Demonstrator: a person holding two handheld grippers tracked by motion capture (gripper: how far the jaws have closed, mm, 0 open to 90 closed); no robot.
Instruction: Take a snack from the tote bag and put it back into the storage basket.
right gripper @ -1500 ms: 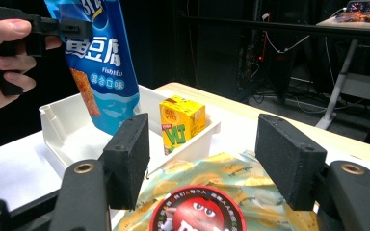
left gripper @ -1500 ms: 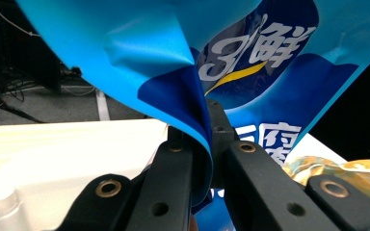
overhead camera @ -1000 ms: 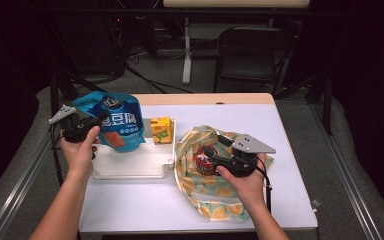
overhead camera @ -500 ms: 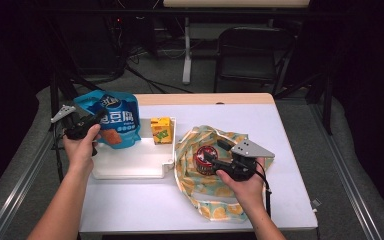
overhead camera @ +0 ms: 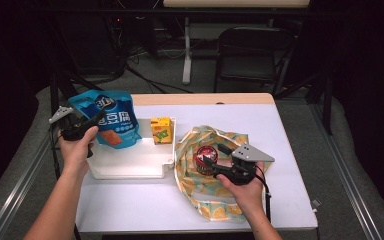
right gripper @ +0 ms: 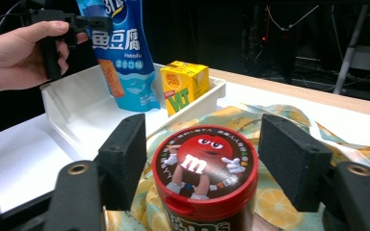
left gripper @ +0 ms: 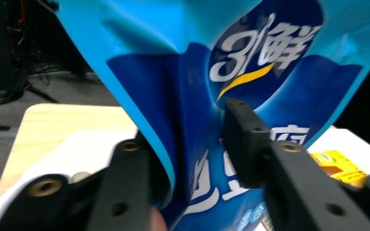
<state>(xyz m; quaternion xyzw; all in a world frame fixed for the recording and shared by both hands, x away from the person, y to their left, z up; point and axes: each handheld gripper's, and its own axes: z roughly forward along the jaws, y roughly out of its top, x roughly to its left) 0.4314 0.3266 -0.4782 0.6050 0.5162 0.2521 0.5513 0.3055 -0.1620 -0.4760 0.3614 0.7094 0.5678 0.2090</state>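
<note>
Left gripper jaws just opened, astride the blue pouch.

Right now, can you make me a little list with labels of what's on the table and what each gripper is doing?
Left gripper: jaws just opened, blue snack bag between them, standing in the white tray
Right gripper: jaws either side of the red M&M's jar, gaps showing, not clamped
Jar sits on: lemon-print cloth bag
Also in tray: yellow juice carton
Table: white
</note>
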